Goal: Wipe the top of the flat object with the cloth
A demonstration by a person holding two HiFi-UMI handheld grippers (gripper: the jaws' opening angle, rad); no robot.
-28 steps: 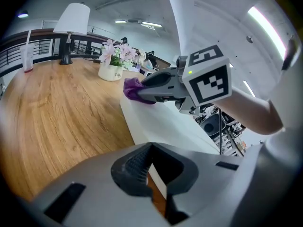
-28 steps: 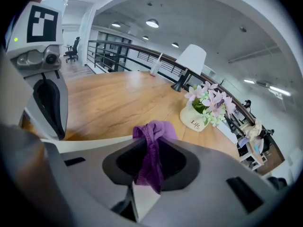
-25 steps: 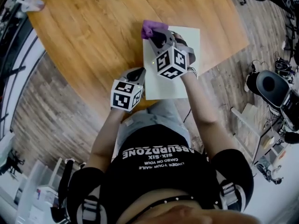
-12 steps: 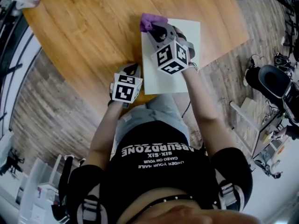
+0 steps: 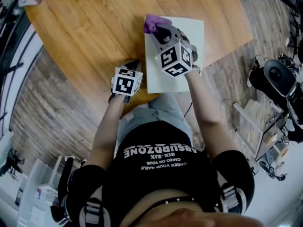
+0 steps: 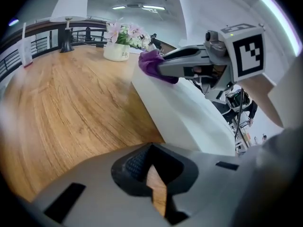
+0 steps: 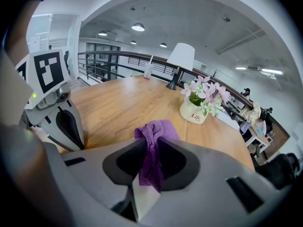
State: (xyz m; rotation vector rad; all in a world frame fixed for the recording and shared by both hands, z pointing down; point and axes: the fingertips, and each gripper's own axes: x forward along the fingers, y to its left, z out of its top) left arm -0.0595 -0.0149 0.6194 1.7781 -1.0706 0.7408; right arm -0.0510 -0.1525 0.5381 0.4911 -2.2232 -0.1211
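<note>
One purple cloth (image 7: 154, 130) is pinched in the right tool (image 7: 150, 151) on one white board (image 5: 189, 41). The left tool (image 6: 147, 159) is closed and empty. One pot (image 7: 192, 113) holds flowers (image 7: 205, 92).

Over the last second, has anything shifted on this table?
The left gripper slid a little forward along the left edge of the white board, fingers shut and empty. The right gripper stayed at the far left corner, still clamping the purple cloth. The board looks unmoved.

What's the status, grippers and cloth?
Right gripper shut on purple cloth, at far corner of white board. Left gripper shut, empty, beside board. No obstruction on board.
</note>
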